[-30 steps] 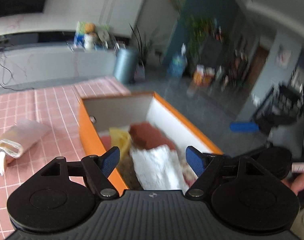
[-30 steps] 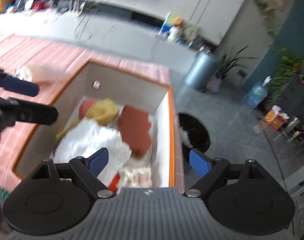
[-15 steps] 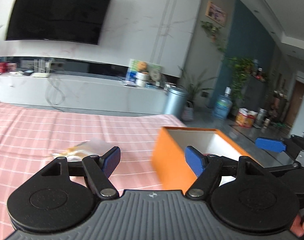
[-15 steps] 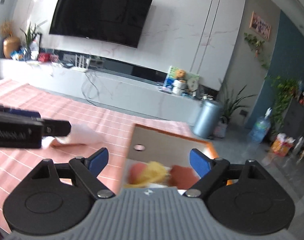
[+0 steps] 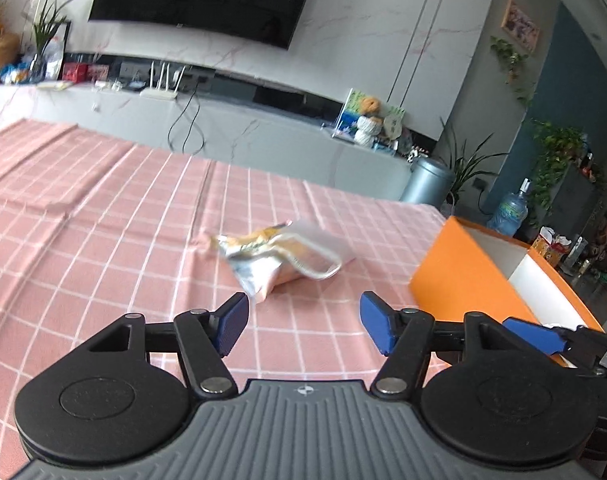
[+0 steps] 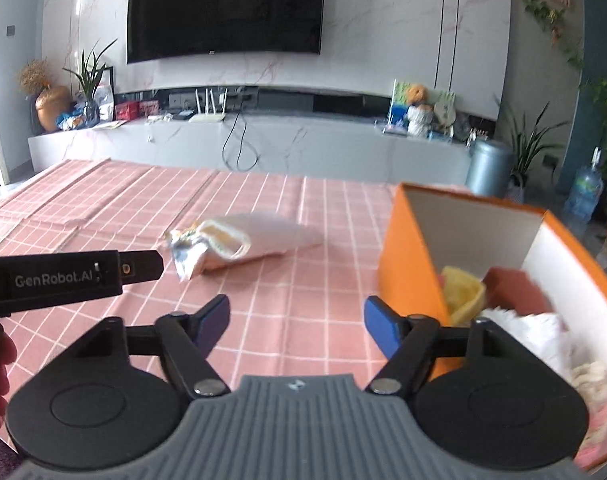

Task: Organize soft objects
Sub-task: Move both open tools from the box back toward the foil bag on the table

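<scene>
Foil-and-plastic snack bag (image 5: 281,254) lies crumpled on the pink-checked desk (image 5: 103,216), left of the orange box (image 6: 413,240). I hold the left gripper (image 5: 303,322) and right gripper (image 6: 295,320) spread, empty. I advise pinching the bag's crumpled neck, lightly, then lifting.

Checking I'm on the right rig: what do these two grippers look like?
Both match: the left gripper and right gripper have black linkage arms with silver pivot pins, blue pads and a ribbed grey body. White "GenRobot.AI" lettering marks the left one's black side. No cables or sleeves visible.
</scene>
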Demonstrator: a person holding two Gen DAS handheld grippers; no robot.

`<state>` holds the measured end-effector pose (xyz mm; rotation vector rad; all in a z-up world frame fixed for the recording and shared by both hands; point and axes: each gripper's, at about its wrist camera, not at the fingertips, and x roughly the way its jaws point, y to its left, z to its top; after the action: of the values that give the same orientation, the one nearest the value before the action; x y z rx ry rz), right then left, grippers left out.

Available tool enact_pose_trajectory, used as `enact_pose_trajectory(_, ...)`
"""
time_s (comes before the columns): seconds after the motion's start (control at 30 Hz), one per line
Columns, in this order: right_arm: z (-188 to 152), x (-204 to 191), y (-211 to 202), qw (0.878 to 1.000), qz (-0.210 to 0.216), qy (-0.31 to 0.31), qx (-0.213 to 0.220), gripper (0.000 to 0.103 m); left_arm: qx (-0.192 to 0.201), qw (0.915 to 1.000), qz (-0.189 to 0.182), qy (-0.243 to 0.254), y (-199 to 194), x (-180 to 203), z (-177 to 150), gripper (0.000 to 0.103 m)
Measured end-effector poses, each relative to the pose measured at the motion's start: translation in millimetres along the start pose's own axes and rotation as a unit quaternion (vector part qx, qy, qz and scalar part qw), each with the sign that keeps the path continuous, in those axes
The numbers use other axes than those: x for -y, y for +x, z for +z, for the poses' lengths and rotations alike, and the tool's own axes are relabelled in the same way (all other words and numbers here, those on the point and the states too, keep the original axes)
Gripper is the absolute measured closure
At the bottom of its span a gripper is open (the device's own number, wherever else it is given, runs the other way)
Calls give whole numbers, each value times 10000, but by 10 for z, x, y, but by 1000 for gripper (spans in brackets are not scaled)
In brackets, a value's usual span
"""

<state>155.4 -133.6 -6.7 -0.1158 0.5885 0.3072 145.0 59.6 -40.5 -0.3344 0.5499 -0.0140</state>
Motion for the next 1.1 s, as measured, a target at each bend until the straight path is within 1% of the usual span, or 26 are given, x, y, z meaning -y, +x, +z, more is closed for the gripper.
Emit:
enact_pose_trajectory(0.1, -6, -16, 152, 9998, 76, 89, -164, 39, -91, 9999, -24, -118, 73, -82, -25, 29)
enact_pose_trajectory(0.17, 4, -53, 253, 9996, 139, 80, -237, 44, -125, 9998, -13, -139, 132, -121, -27, 29)
enact_pose_trajectory(0.3, 48, -127, 467, 9991, 240, 27, -355, 48, -172, 9997, 50, -148, 221, -171, -7, 29)
enact_pose_trajectory(0.37, 74, -151, 579, 9989, 253, 5, -395, 55, -186, 9997, 62, -169, 276, -213, 20, 29)
enact_pose_trajectory(0.4, 93, -165, 636, 9988, 253, -7, -422, 56, -192, 9996, 71, -172, 301, -232, 36, 29)
enact_pose_trajectory(0.47, 137, -174, 739, 9987, 235, 31, -447, 56, -199, 9996, 48, -180, 348, -265, 67, 29)
enact_pose_trajectory(0.63, 278, -199, 955, 9989, 208, 100, -399, 56, -97, 9999, 59, -118, 455, -324, 164, 24)
enact_pose_trajectory(0.83, 426, -251, 1170, 9990, 290, 115, -318, 57, -158, 9996, 61, -240, 605, -422, 254, 23)
enact_pose_trajectory(1.03, 471, -269, 1367, 9987, 354, 180, -334, 57, -228, 9995, 60, -202, 727, -482, 327, 26)
enact_pose_trajectory(1.1, 471, -259, 1433, 9983, 397, 237, -356, 60, -277, 9994, 19, -226, 771, -501, 347, 26)
